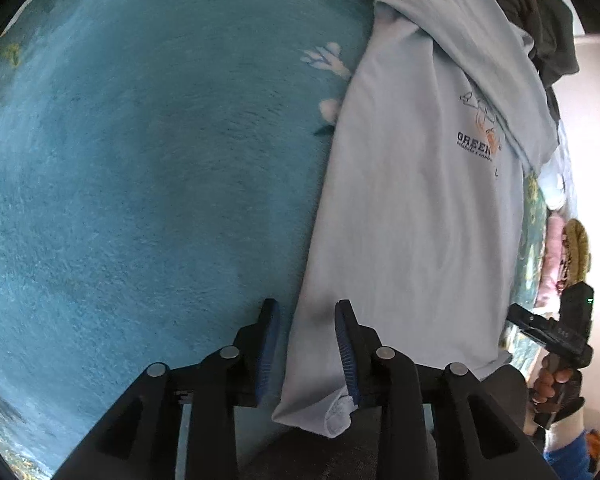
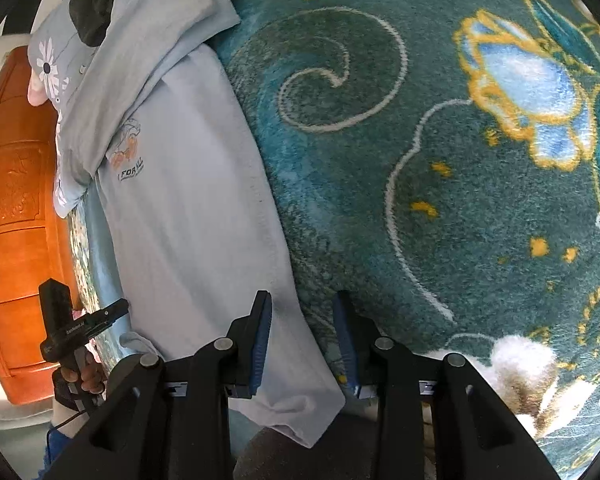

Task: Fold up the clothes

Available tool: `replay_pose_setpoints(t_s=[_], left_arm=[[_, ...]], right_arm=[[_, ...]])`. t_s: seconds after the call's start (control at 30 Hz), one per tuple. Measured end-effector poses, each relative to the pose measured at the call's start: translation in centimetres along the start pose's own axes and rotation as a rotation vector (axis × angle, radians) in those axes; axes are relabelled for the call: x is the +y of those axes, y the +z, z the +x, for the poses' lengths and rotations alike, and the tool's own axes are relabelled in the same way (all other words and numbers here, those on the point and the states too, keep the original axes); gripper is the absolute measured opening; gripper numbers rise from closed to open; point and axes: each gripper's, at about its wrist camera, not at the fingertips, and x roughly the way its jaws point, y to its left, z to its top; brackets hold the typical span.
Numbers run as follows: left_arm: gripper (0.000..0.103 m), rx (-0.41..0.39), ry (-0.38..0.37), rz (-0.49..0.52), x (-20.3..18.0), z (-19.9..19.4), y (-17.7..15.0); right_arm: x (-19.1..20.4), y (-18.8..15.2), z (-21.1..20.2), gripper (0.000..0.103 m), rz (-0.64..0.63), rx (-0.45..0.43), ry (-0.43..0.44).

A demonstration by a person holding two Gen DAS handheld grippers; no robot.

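Light blue tee [image 1: 412, 240] lies flat on the teal blanket [image 1: 140, 180]. I've got both grippers, L [image 1: 307, 344] and R [image 2: 302, 340], jaws apart, straddling its near hem corners. Soft, light, floppy fabric; I'd pinch hem corners.

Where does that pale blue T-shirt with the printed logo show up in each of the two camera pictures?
Left wrist view: the pale blue T-shirt fills the right half, its edge between the left gripper fingers.
Right wrist view: it lies left of centre, its edge between the right gripper fingers.
Shared landmark: the printed logo.
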Motion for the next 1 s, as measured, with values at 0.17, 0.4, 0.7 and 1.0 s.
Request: replay_pose_setpoints(t_s=[0.17,0.4,0.7,1.0], left_arm=[[0.011,-0.002,0.051,0.031,-1.2,0.2,-0.5],[0.003,-0.053,0.113,0.074,-3.0,-1.4,-2.0],[0.002,-0.056,0.184,0.095,-3.3,-1.0,-3.2],[0.003,-0.049,0.091,0.077,-3.5,-0.9,-3.8]], right_arm=[[1.1,-0.7,0.8,0.025,-0.006,0.013,0.01],[3.4,-1.4,0.5,0.002,-0.099,0.003,-0.028],[3.0,-1.1,0.6,0.001,-0.094,-0.005,-0.122],[2.5,-0.6,0.7,0.002,-0.061,0.002,-0.05]])
